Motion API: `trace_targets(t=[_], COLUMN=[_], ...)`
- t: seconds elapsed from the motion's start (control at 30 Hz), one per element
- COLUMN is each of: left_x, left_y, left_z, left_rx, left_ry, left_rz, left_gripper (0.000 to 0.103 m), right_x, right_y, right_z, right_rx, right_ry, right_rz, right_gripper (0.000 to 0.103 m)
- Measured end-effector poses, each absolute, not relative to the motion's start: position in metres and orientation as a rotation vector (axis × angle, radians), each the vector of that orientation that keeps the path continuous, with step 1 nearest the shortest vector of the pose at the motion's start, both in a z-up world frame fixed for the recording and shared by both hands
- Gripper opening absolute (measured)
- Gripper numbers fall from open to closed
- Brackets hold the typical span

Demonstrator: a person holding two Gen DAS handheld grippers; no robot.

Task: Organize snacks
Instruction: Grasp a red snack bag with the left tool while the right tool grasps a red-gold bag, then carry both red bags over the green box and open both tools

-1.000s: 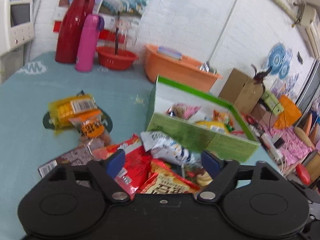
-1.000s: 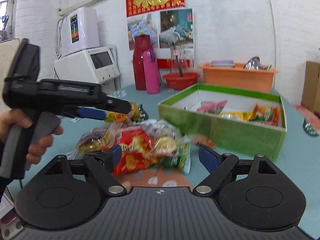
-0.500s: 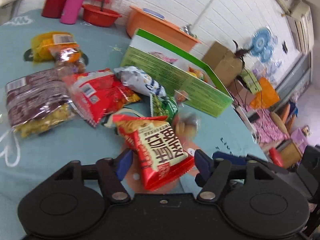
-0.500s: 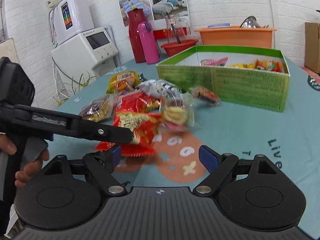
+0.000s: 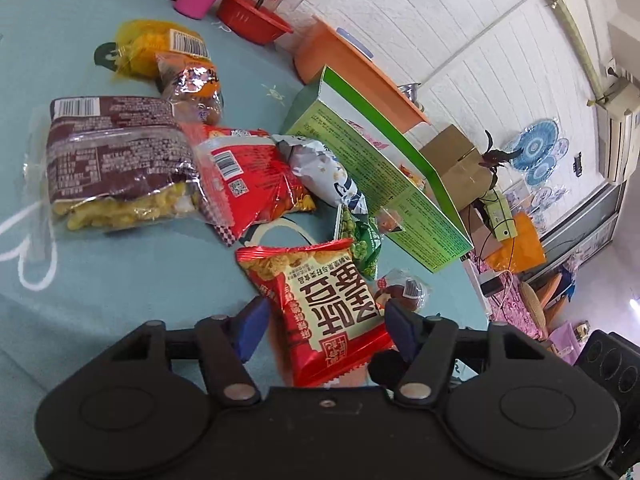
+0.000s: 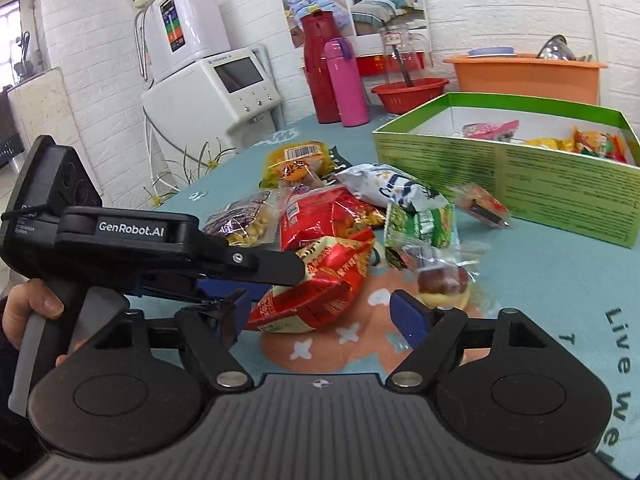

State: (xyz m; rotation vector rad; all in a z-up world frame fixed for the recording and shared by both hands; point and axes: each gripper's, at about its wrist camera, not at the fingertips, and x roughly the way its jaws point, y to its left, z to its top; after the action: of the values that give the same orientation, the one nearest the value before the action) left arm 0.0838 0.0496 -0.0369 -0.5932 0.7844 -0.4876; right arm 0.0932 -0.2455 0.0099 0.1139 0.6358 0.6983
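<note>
In the left wrist view, the left gripper (image 5: 322, 322) has just been closing its jaws, and the red foil snack packet with large printed characters (image 5: 322, 304) lies between its blue pads (image 5: 250, 326); the right pad sits at the packet's edge, while a gap shows at the left pad, so the grip is not yet firm. Beyond it on the teal patterned tablecloth (image 5: 100, 276) lie a green pea packet (image 5: 362, 242), a red crinkled bag (image 5: 250, 178), a clear bag with a maroon label and yellow puffs (image 5: 114, 164), a white-and-blue pouch (image 5: 322, 170) and a yellow packet (image 5: 154, 46). The open green cardboard box (image 5: 380, 184) stands just behind the pile. In the right wrist view, the right gripper (image 6: 316, 318) hangs released above the cloth, its jaws wide with nothing between them. The left gripper reaches in from the left, held by a hand (image 6: 28, 316), its fingers around the same red packet (image 6: 320, 280). A small clear-wrapped brown pastry (image 6: 442, 280) lies just beside the packet, and the green box (image 6: 520, 176) already contains several snacks.
</note>
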Motion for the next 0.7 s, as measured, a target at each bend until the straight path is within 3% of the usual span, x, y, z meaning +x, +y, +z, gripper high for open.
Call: trace_targets(t=[0.07, 0.13, 0.17, 0.23, 0.37, 0.7], left_x=[0.086, 0.088, 0.088, 0.088, 0.080, 0.085], left_y=[0.048, 0.046, 0.045, 0.043, 0.036, 0.013], left_z=[-0.038, -0.040, -0.041, -0.042, -0.036, 0.026], left_rx=[-0.599, -0.594, -0.592, -0.597, -0.594, -0.502], left_ry=[0.784, 0.781, 0.775, 0.767, 0.750, 0.591], left_rz=[-0.492, -0.495, -0.498, -0.499, -0.504, -0.588], left_gripper=[0.088, 0.082, 0.081, 0.070, 0.060, 0.058], right_x=[0.099, 0.107, 0.110, 0.112, 0.105, 0.097], right_y=[-0.240, -0.239, -0.240, -0.243, -0.242, -0.262], right_z=[0.008, 0.003, -0.001, -0.006, -0.001, 0.046], right_rx=[0.103, 0.114, 0.129, 0.163, 0.121, 0.111], right_ry=[0.636, 0.654, 0.663, 0.667, 0.649, 0.464], right_rz=[0.696, 0.688, 0.706, 0.709, 0.693, 0.655], right_gripper=[0.103, 0.092, 0.073, 0.073, 0.070, 0.070])
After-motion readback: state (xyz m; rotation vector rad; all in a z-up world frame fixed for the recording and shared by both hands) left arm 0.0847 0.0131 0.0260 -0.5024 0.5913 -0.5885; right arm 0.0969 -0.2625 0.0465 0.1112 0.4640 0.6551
